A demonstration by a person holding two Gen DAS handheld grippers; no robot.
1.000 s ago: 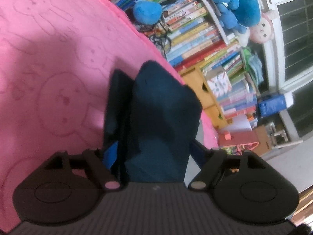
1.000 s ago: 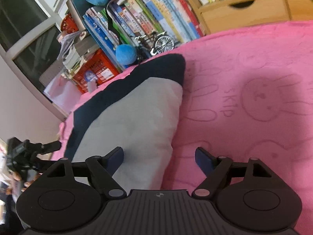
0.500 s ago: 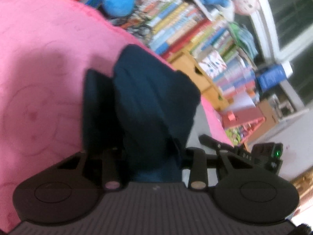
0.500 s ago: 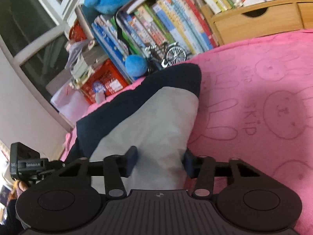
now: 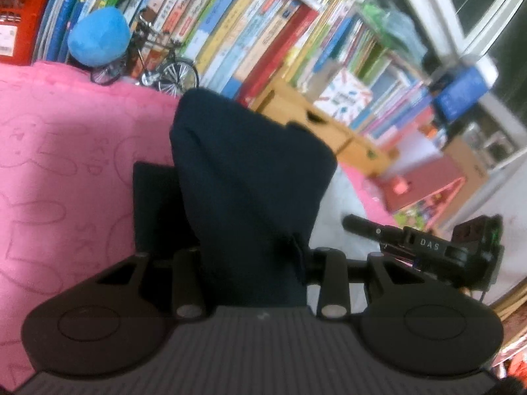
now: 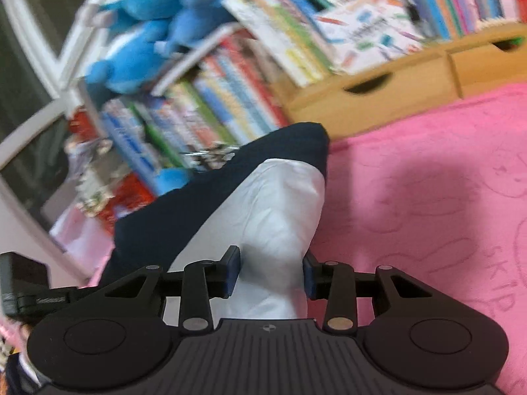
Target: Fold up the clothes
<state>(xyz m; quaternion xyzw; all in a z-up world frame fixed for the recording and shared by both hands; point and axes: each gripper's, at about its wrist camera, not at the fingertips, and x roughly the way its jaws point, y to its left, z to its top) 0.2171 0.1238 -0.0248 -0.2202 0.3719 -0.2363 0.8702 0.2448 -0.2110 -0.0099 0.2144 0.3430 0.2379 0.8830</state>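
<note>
The left gripper (image 5: 253, 263) has its jaws clenched on the navy part of the garment (image 5: 243, 177), which stands up in a peak in front of the bookshelf (image 5: 263, 33). The right gripper (image 6: 270, 275) has its jaws clenched on the white part of the same garment (image 6: 276, 217); a navy edge runs along this part on the bookshelf side. The garment hangs above the pink blanket (image 6: 428, 204), which lies open and bare on the side away from the bookshelf. The far blanket edge touches the wooden drawers (image 6: 378, 98) below the bookshelf.
</note>
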